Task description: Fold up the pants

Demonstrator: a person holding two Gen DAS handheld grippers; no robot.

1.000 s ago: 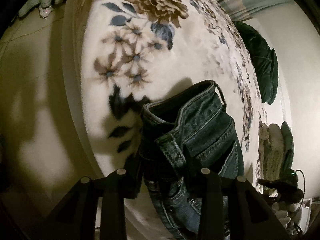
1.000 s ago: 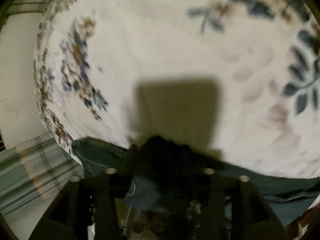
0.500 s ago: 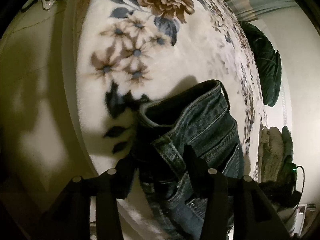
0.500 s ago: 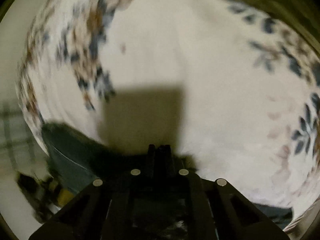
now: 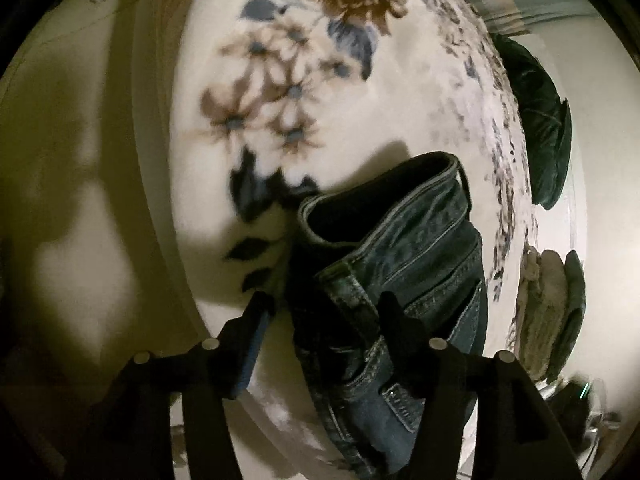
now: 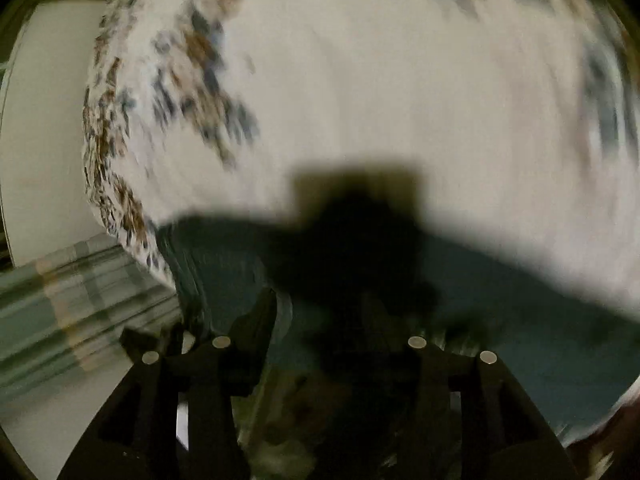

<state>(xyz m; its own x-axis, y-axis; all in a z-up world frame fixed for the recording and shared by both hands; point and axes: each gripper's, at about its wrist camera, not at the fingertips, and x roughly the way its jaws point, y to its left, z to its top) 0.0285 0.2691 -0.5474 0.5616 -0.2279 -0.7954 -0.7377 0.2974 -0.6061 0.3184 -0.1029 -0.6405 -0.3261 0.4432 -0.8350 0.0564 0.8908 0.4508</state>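
Left wrist – cushion point(image 5: 538, 120) beyond jeans point(image 5: 400, 264).

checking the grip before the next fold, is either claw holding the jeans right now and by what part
Left claw: jaws opening, the jeans waistband between them but a gap on one side, so no firm hold. Right claw: jaws opening over dark denim; blur hides any hold.

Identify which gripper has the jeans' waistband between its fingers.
The left gripper: the jeans waistband sits between its opening jaws. The right gripper is opening over a plain, blurred, shadowed stretch of denim.
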